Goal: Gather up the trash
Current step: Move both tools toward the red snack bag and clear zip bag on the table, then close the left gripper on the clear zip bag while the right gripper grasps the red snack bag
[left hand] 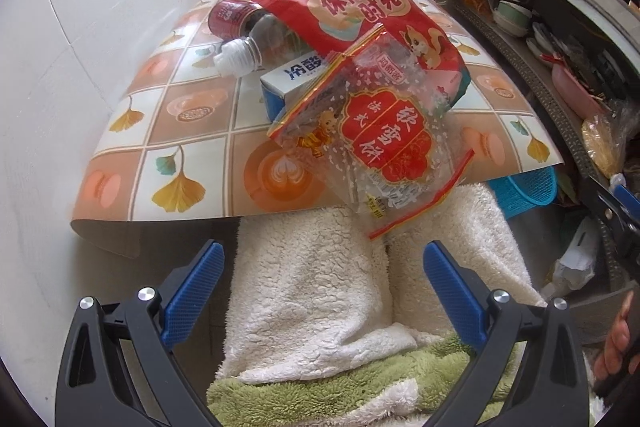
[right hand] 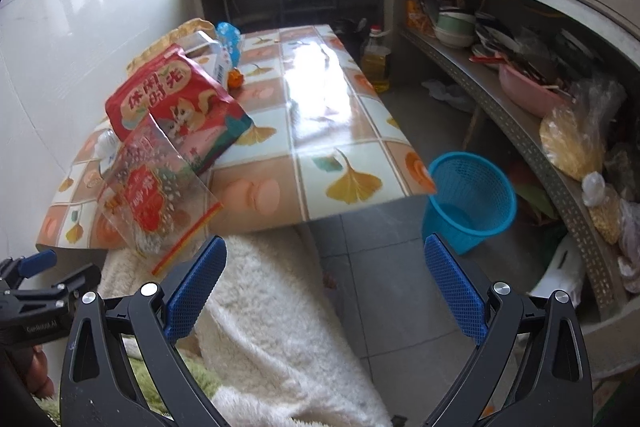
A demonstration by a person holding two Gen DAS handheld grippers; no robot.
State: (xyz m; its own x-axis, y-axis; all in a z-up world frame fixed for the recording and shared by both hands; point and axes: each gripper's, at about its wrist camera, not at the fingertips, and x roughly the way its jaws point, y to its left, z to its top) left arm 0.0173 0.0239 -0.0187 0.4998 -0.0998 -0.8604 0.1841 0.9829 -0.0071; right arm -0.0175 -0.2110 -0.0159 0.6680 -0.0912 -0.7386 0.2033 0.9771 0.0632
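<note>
Both claws, left [left hand: 324, 279] and right [right hand: 326, 275], gape empty before red bag [left hand: 360, 15] reading "休闲时光".

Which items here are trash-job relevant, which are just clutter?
Job:
clear snack bag
red snack bag
plastic bottle
milk carton
blue basket

Clutter:
oil bottle
shelf bowls
pink basin
fleece blanket

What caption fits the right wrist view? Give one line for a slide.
Open right gripper faces piled snack bags on the table, blue basket beside it.
</note>
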